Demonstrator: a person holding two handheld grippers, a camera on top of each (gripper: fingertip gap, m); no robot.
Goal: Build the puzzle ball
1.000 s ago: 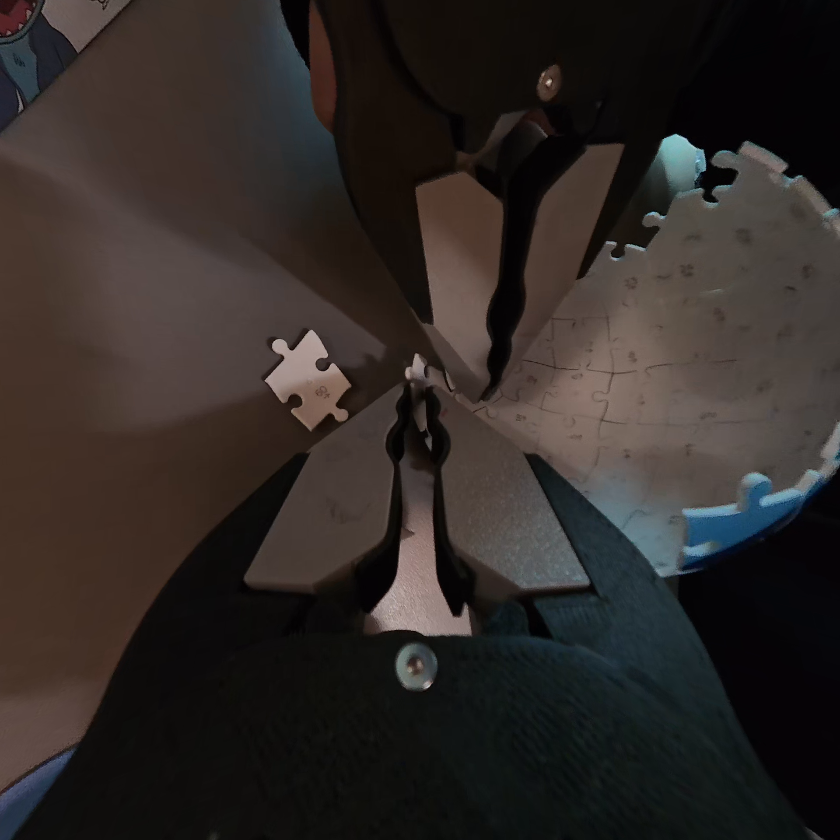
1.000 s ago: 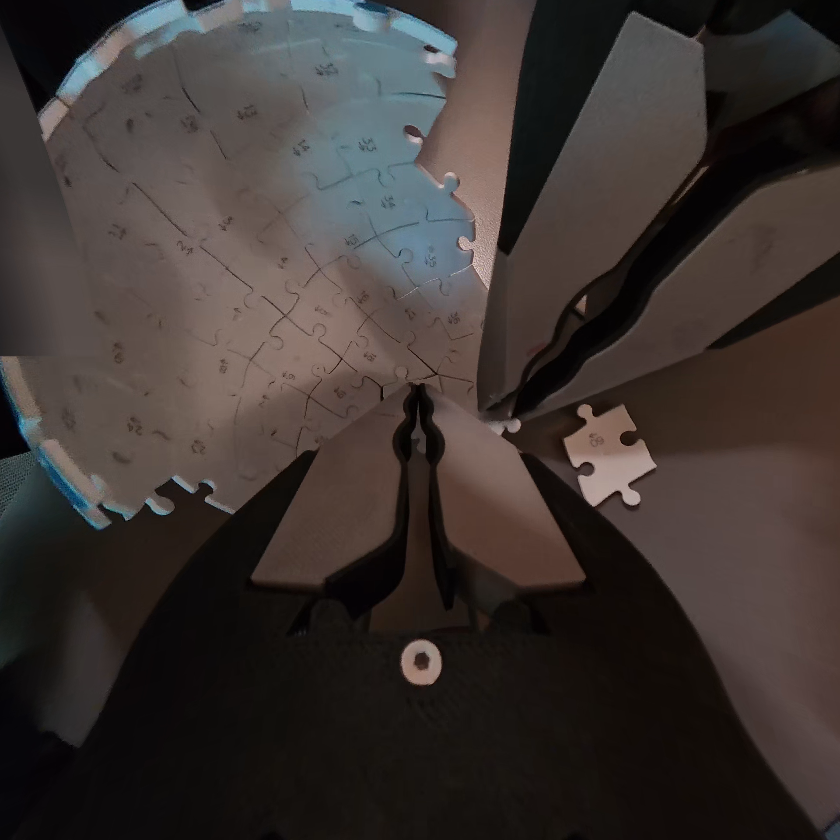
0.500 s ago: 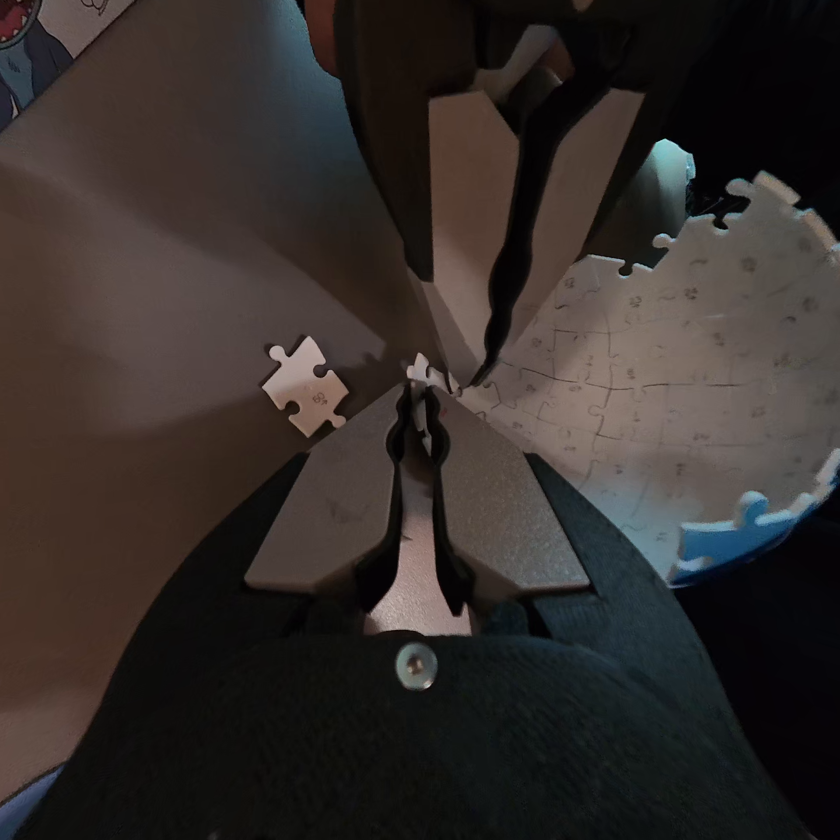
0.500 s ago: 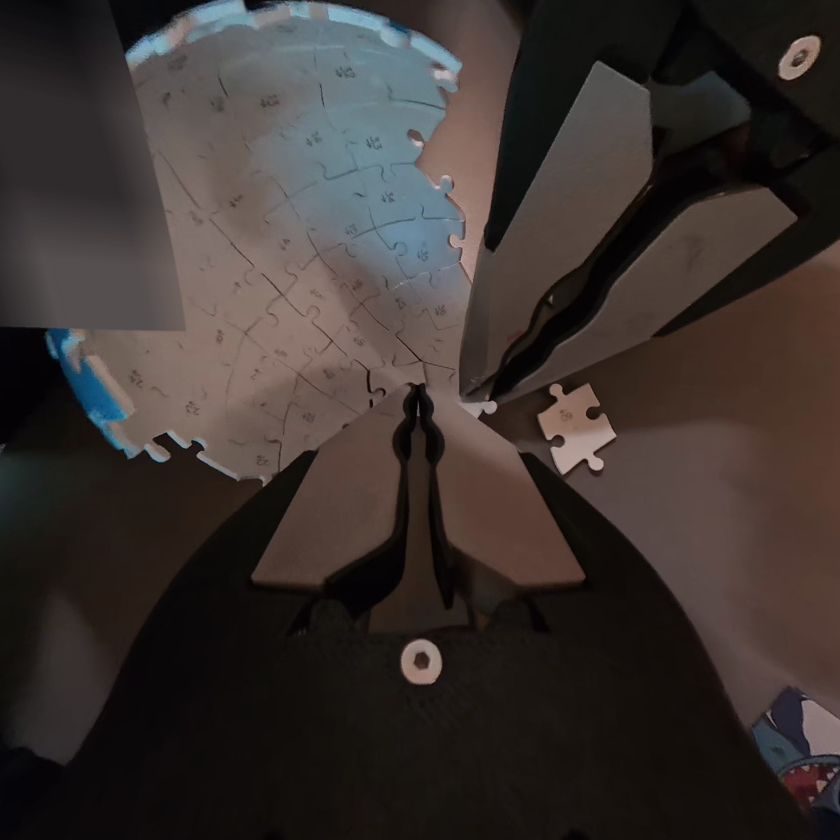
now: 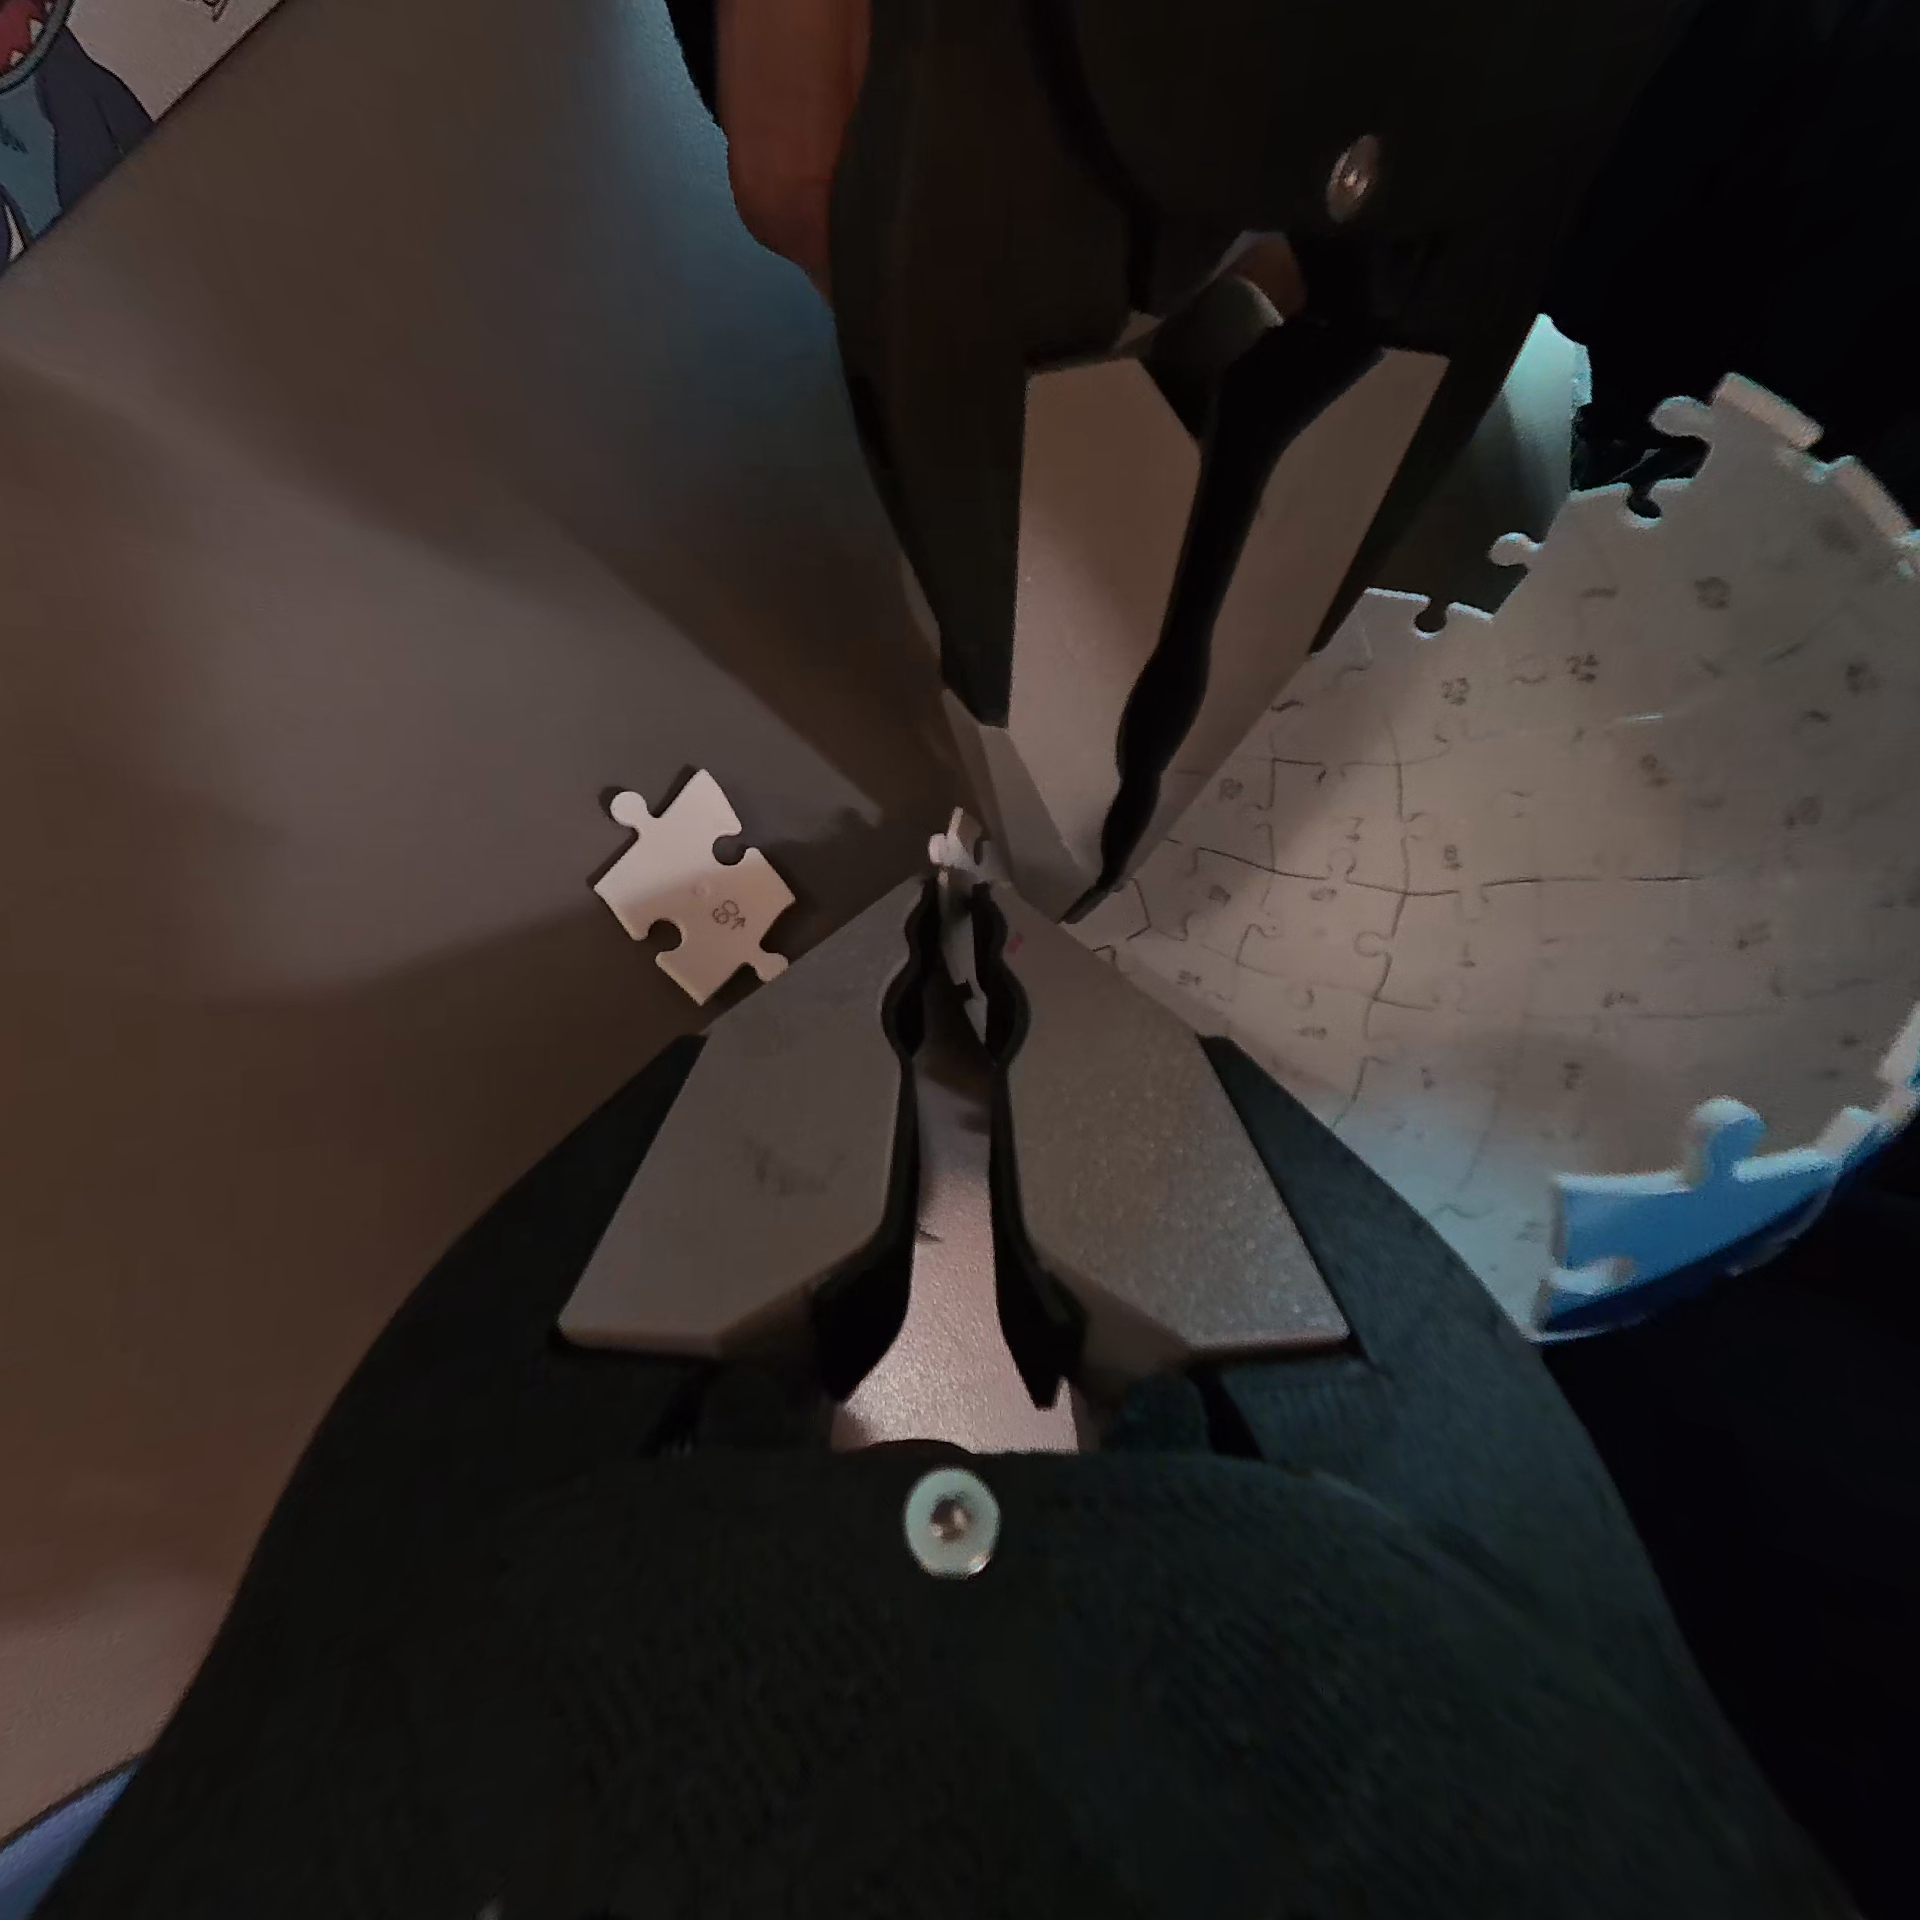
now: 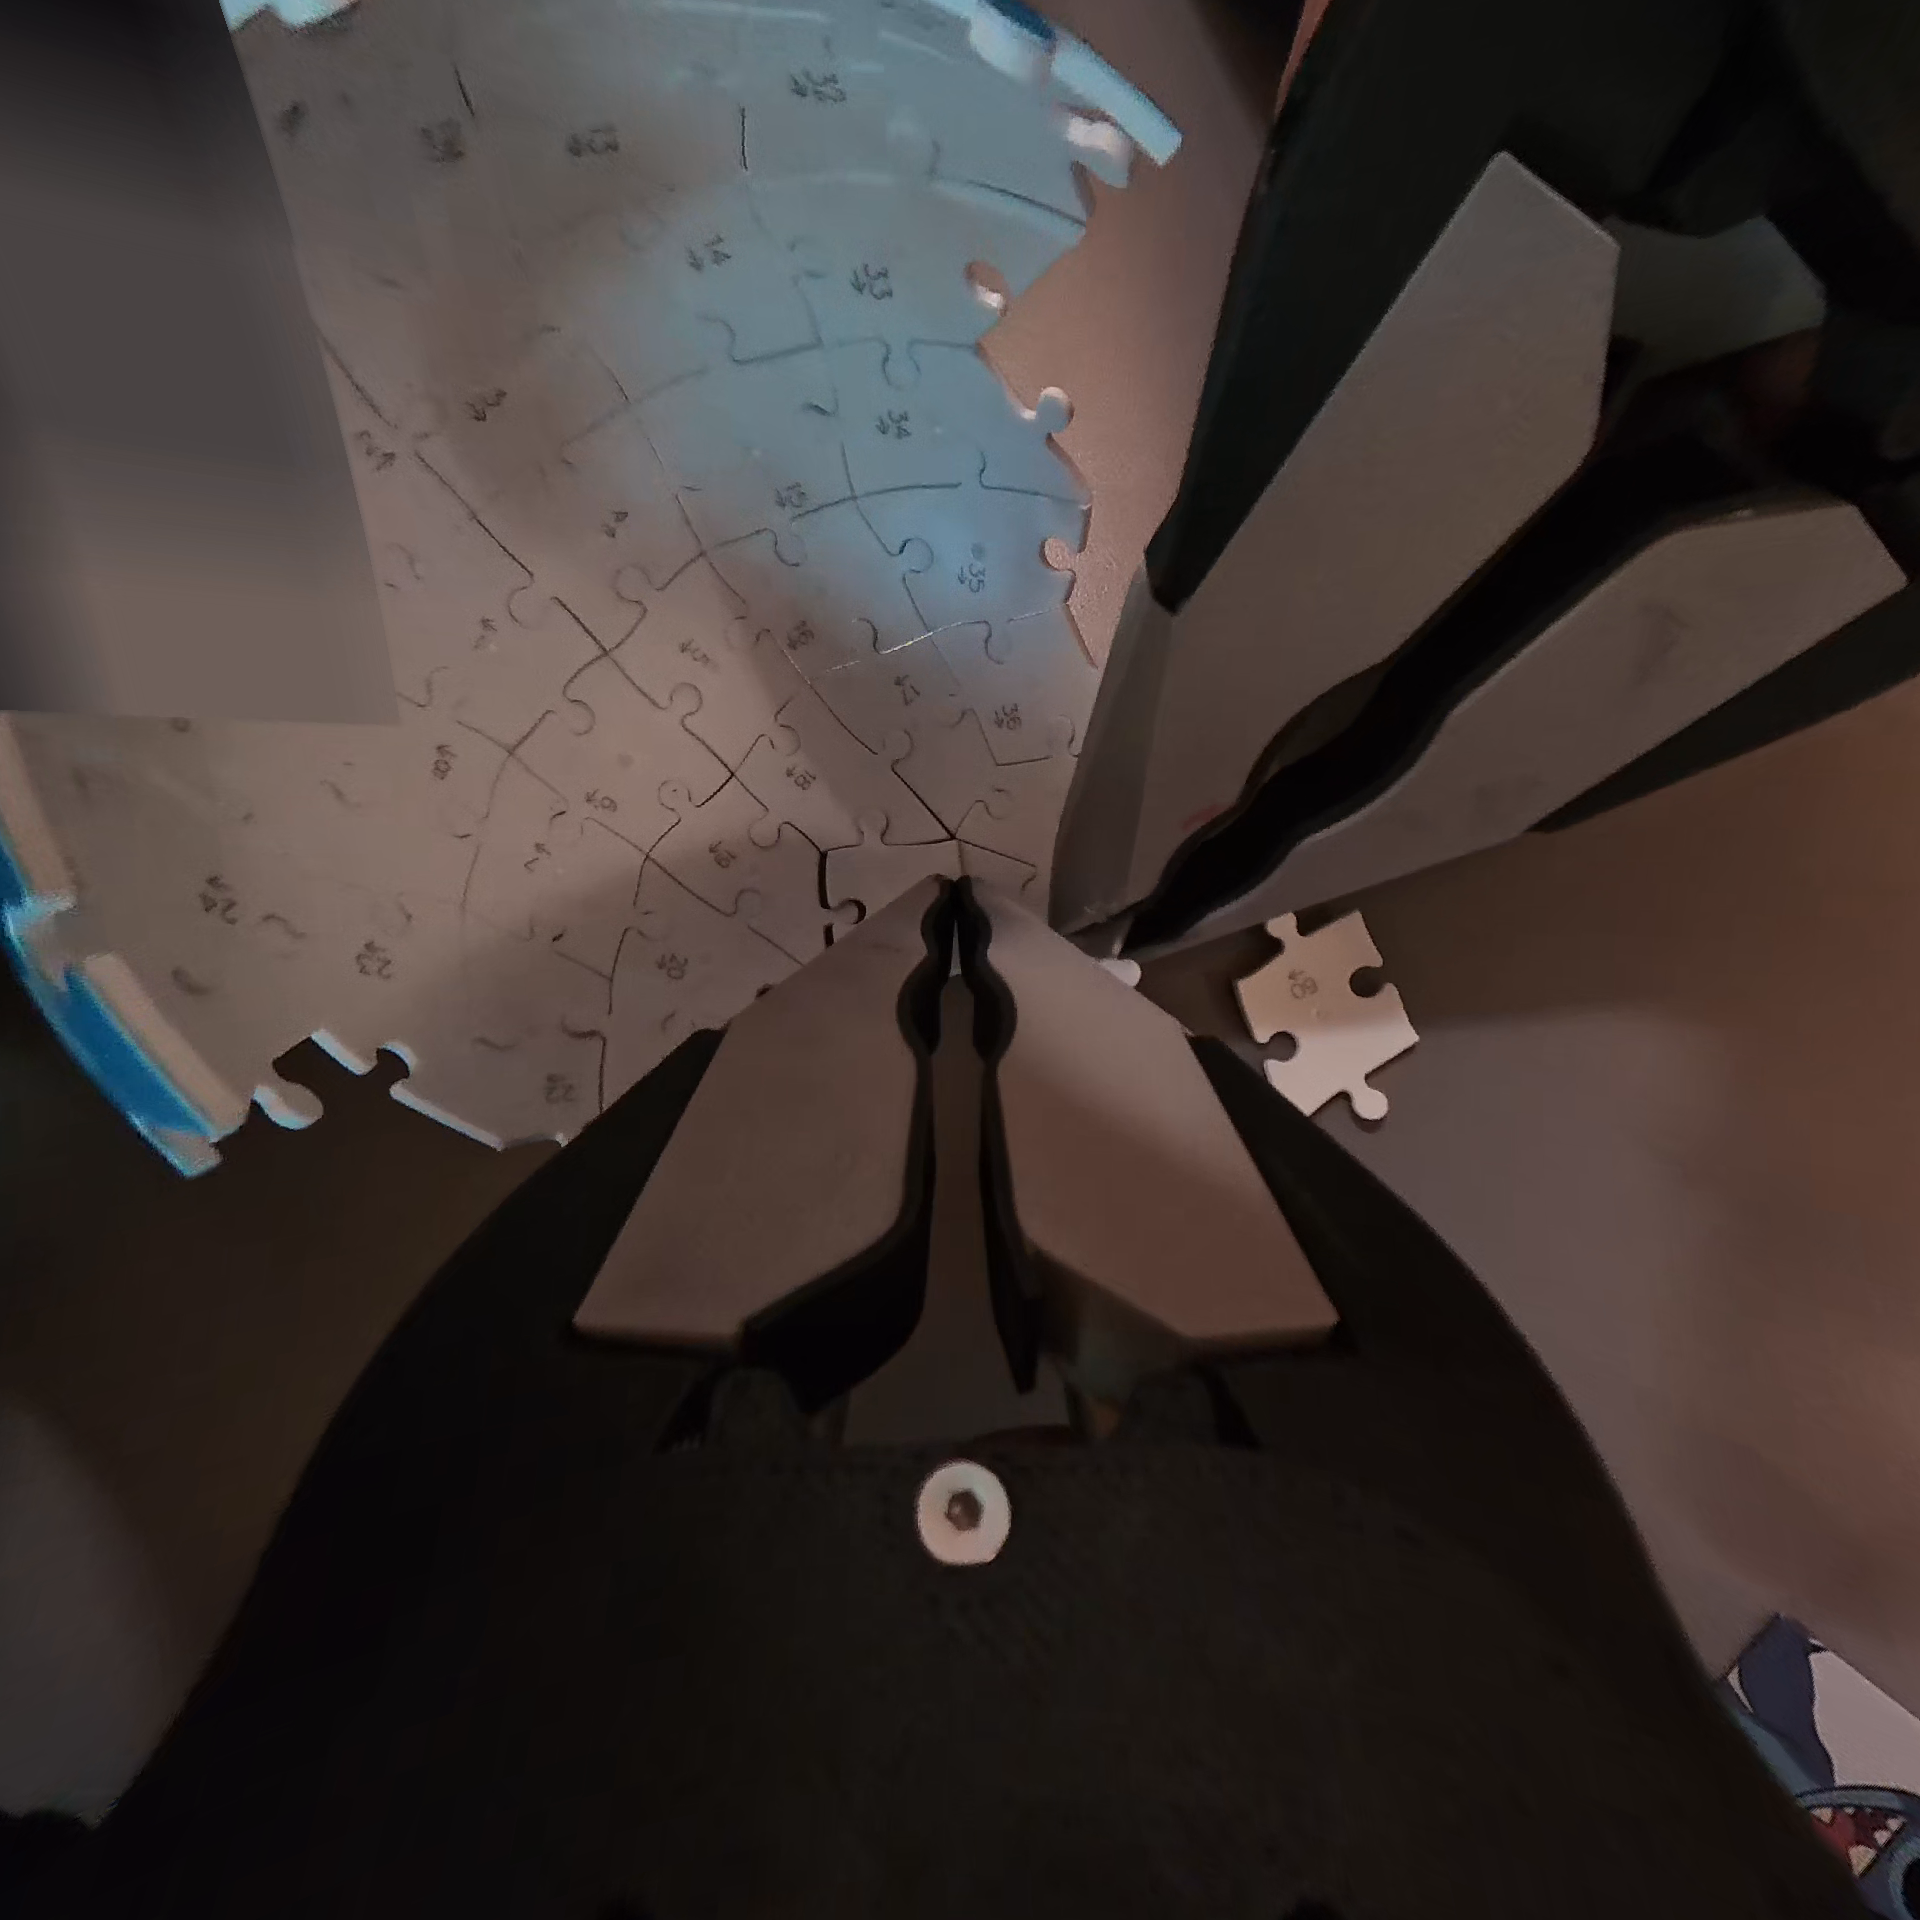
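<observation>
The puzzle ball is a half shell (image 5: 1558, 883) with a white numbered inside and a blue outside, also in the right wrist view (image 6: 644, 644). My right gripper (image 6: 956, 883) is shut on the shell's rim; it comes in from above in the left wrist view (image 5: 1091, 904). My left gripper (image 5: 961, 914) is shut on a small white puzzle piece (image 5: 958, 852) and holds it against the rim beside the right gripper's tips. In the right wrist view the left gripper (image 6: 1117, 935) enters from the upper right, with the piece's tab (image 6: 1120, 971) showing.
A loose white puzzle piece (image 5: 696, 883) lies on the grey table (image 5: 312, 623) just left of the left gripper's tips, and shows in the right wrist view (image 6: 1325, 1013). A printed cartoon sheet (image 5: 62, 83) lies at the table's far corner (image 6: 1829, 1745).
The right gripper has tilted and turned with the shell, so the shell's inside now looks larger in its view. The left gripper and the loose piece have hardly moved.
</observation>
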